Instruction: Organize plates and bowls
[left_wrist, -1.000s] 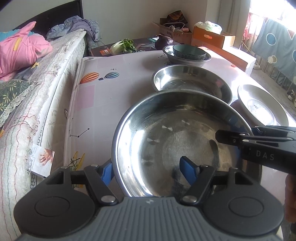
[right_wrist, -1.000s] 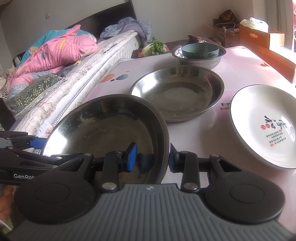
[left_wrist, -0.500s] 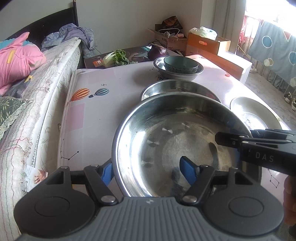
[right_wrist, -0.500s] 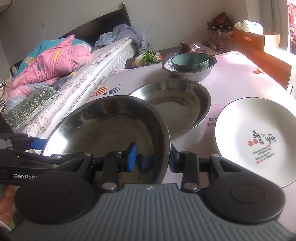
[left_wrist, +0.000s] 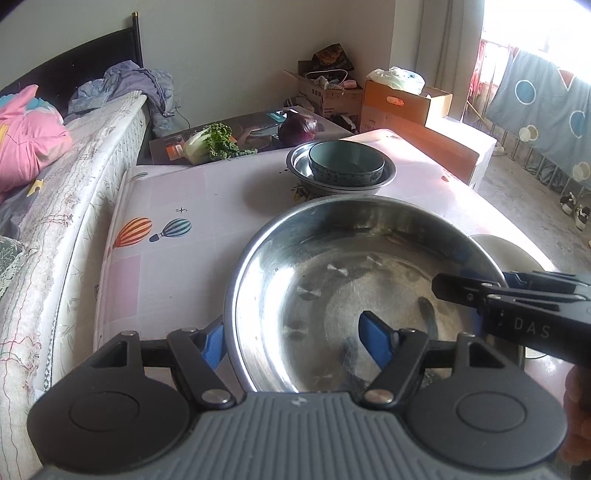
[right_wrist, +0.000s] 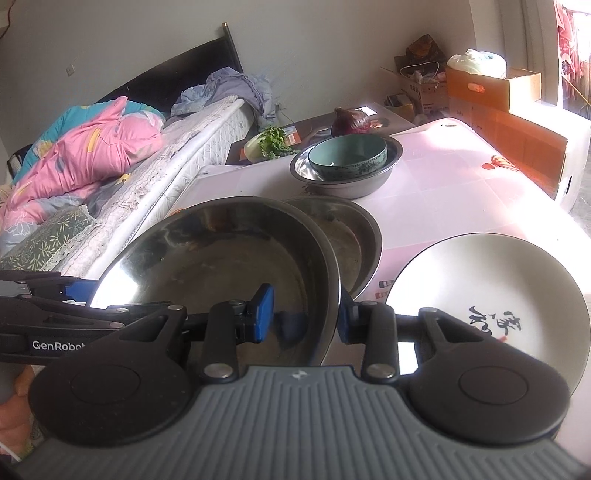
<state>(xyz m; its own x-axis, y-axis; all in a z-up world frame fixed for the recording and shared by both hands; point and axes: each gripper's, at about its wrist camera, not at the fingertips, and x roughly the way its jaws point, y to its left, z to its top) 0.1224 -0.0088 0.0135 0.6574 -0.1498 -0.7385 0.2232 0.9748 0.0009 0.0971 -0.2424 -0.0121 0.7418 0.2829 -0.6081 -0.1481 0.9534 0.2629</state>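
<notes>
Both grippers are clamping the same big steel basin (left_wrist: 354, 295), one on each side of its rim. The left gripper (left_wrist: 295, 338) is pinching the wall at the basin's near-left edge, one blue pad outside, the other inside against the shiny floor. The right gripper (right_wrist: 306, 317) is doing the same on the opposite side, its blue fingers (right_wrist: 263, 314) straddling the rim, and in the left wrist view its black body is reaching in from three o'clock. The basin is riding above the pink tablecloth (left_wrist: 177, 266), tilted slightly, and in the right wrist view it is overlapping a second steel basin (right_wrist: 351, 240) that is sitting on the table just behind it at about one o'clock; whether the two are touching cannot be told. Further back at twelve o'clock, a teal ceramic bowl (right_wrist: 347, 157) is nesting inside a steel bowl (right_wrist: 343, 184). At three o'clock in the right wrist view a white plate (right_wrist: 480, 295) with black calligraphy is lying flat on the cloth, just beside the second basin. Beyond the table's far edge a leafy green vegetable (left_wrist: 212, 144) and a purple cabbage (left_wrist: 299, 127) are resting on a dark surface. A bed (right_wrist: 155, 177) with a pink quilt is running along the nine o'clock side.
</notes>
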